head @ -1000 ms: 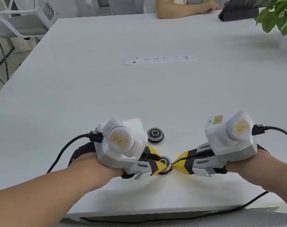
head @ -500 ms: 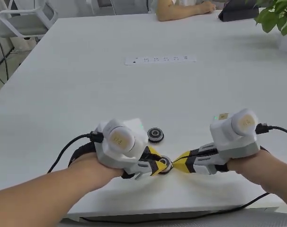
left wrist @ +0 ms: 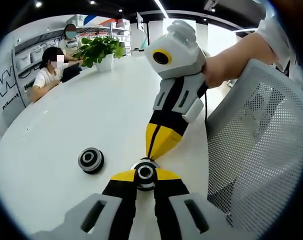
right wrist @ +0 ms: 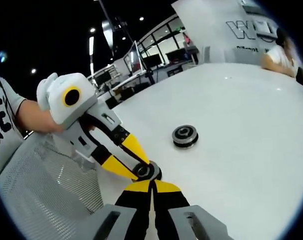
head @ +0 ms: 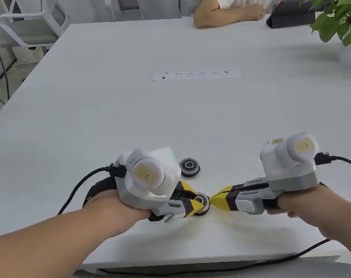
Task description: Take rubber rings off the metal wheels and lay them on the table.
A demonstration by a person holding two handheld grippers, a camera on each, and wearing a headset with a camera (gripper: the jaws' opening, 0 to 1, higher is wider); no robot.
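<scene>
A small metal wheel (head: pixel 200 202) with a black rubber ring is held just above the white table (head: pixel 164 116) near its front edge. My left gripper (head: pixel 190 205) is shut on this wheel (left wrist: pixel 145 172), its yellow tips on either side of it. My right gripper (head: pixel 217 200) comes from the opposite side, jaws shut, its tips pinching the rim of the wheel (right wrist: pixel 145 171) where the ring sits. A second wheel (head: pixel 190 167) with its black ring lies flat on the table just beyond; it appears again as the second wheel (left wrist: pixel 91 160) and second wheel (right wrist: pixel 185 135).
The table's front edge runs close under both grippers. A white power strip (head: pixel 196 73) lies mid-table. A potted plant (head: pixel 337 23) stands at the far right, and a person's arm (head: pixel 222 11) rests on the far edge. A mesh chair (left wrist: pixel 261 150) is behind the grippers.
My right hand has drawn slightly right and rolled, with its tips still at the wheel. The left gripper and the second wheel have stayed put.
</scene>
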